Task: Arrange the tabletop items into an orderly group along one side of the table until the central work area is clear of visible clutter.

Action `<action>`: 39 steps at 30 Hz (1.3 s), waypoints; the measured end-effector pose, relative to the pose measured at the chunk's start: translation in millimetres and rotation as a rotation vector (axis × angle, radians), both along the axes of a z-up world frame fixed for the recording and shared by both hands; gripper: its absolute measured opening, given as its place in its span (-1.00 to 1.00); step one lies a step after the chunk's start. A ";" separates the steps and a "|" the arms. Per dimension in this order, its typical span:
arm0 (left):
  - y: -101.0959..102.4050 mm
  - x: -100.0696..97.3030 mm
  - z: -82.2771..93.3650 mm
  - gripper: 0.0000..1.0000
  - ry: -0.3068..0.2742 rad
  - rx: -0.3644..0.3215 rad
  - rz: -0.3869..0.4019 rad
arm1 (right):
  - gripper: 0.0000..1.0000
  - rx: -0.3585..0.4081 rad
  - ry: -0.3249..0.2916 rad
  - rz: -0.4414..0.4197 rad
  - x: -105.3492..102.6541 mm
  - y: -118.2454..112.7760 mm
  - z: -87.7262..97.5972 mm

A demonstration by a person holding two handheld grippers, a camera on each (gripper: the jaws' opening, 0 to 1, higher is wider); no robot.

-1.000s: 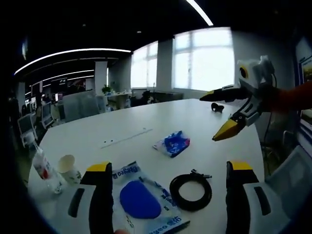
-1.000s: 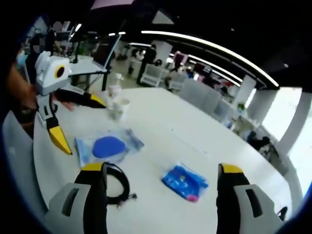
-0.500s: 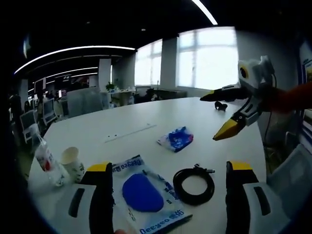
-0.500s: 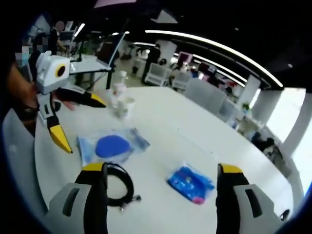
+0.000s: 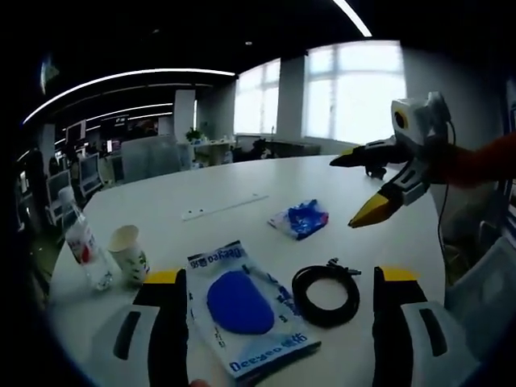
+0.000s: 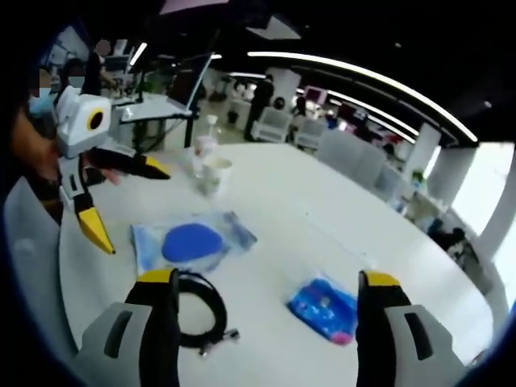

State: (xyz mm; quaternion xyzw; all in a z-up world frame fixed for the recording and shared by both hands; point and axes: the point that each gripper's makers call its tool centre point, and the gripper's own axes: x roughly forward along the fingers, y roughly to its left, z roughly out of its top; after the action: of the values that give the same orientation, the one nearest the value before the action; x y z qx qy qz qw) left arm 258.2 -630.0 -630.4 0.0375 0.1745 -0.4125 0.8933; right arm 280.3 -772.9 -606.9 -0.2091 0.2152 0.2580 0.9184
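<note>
On the white round table lie a clear packet with a blue pad, a black coiled cable and a crumpled blue packet. A paper cup and a water bottle stand at its left edge. My left gripper hovers open over the pad packet and cable, holding nothing. My right gripper comes in from the right, open, above the table. In the right gripper view my right gripper stands open between the cable and the blue packet. The left gripper is open beside the pad packet.
The cup and bottle stand at the far table edge. A grey chair is by the table's right side and another chair at the near left. Office desks and chairs fill the background.
Both cameras have drifted a little, so the items sit slightly differently in each view. Nothing on the table has moved; both grippers stay open and empty.
</note>
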 end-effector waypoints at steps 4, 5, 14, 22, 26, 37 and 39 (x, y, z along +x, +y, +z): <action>-1.2 -1.6 -3.3 0.90 0.006 0.005 0.010 | 0.76 0.011 0.006 0.018 4.1 2.0 -5.1; -1.4 -1.8 -4.4 0.90 0.004 0.011 0.014 | 0.75 0.012 0.009 0.026 5.5 2.4 -7.4; 0.7 -1.6 -10.7 0.87 0.016 0.020 0.062 | 0.70 0.033 0.028 0.069 14.7 6.4 -15.8; 7.7 0.9 -16.1 0.85 0.032 0.021 0.117 | 0.62 0.030 0.032 0.128 22.3 16.1 -18.9; 11.4 2.7 -19.0 0.84 0.038 0.025 0.134 | 0.59 0.031 0.038 0.145 27.0 20.1 -20.8; 18.1 4.4 -30.7 0.82 0.065 0.026 0.177 | 0.50 0.017 0.057 0.185 34.8 29.6 -27.7; 18.3 4.4 -32.0 0.81 0.069 0.022 0.184 | 0.49 0.021 0.058 0.189 36.3 30.3 -28.4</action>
State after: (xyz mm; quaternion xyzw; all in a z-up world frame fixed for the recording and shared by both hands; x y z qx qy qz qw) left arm 262.5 -611.7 -662.4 0.0171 0.2125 -0.3280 0.9203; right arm 316.6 -742.6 -635.3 -0.2111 0.2182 0.3519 0.8854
